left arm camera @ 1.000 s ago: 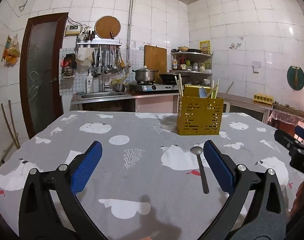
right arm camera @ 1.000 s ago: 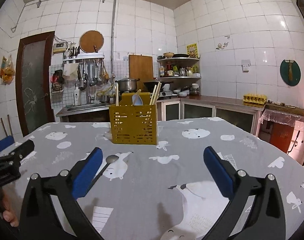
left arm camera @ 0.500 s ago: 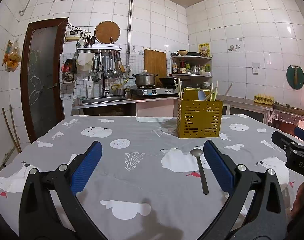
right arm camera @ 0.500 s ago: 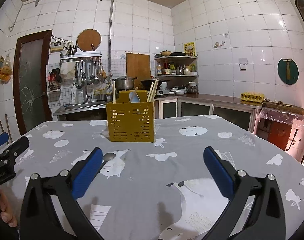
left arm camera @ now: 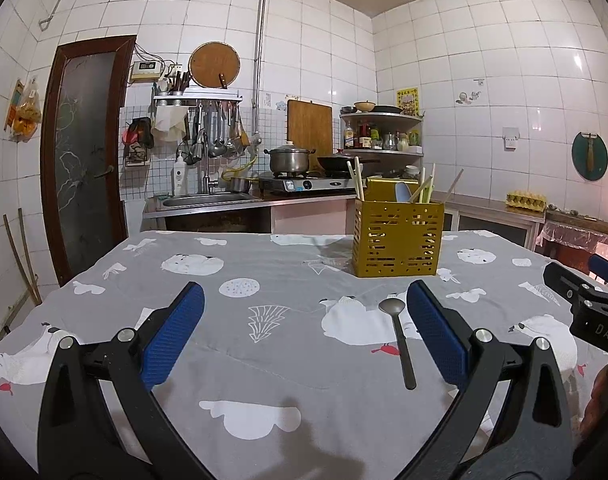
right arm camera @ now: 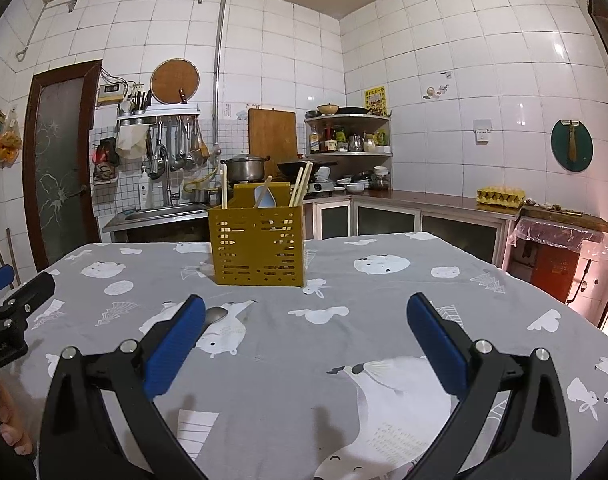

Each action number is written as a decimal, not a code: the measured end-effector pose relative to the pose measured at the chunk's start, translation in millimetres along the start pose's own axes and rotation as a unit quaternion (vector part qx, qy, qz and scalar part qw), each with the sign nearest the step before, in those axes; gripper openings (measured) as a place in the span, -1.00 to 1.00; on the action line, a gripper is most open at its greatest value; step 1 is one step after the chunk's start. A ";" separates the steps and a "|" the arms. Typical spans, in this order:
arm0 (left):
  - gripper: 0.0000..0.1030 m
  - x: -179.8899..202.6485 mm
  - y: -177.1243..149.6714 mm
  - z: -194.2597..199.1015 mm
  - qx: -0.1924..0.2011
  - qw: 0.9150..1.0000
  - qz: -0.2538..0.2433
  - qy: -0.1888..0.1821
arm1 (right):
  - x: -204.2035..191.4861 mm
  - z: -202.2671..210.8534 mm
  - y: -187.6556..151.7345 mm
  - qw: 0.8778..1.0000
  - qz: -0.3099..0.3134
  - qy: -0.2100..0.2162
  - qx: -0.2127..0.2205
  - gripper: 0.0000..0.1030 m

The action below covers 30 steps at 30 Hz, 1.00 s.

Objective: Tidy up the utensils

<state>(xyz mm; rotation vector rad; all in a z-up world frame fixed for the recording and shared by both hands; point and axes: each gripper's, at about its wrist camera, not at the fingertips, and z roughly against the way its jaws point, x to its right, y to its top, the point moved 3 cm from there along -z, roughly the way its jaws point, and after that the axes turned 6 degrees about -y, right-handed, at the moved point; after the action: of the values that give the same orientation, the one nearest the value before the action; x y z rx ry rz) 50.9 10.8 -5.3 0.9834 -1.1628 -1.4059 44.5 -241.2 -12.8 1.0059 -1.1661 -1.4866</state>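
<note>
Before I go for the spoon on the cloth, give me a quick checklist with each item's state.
1. Left claw open, holding nothing: ok.
2. Right claw open, holding nothing: ok.
3. Spoon lying flat on the tablecloth, whole length visible in the left wrist view: ok.
4. Spoon centred between the left claw's fingers: not ok, it lies close to the right-hand finger.
5. Yellow utensil holder upright, beyond the spoon: ok.
6. Free room inside the holder: cannot tell.

Handheld rig: two black-framed grippers with blue ribbed pads.
Left gripper and right gripper: silver pivot screws; white lettering "DAS" on the right's body; bare fingers visible.
</note>
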 end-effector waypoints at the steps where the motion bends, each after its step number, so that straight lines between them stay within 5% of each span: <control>1: 0.90 -0.2 -0.1 0.0 0.000 1.000 -0.001 0.000 | 0.3 -0.1 -0.1 1.000 0.000 0.000 -0.001 0.91; 30: 0.90 -0.1 2.0 0.4 0.004 1.000 -0.003 0.000 | 1.8 1.4 1.9 1.000 0.000 -0.002 0.000 0.91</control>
<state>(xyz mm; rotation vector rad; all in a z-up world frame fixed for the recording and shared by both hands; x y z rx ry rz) 51.0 11.0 -3.2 0.9935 -1.1684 -1.4075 43.1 -242.8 -10.7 1.0025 -1.1702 -1.4889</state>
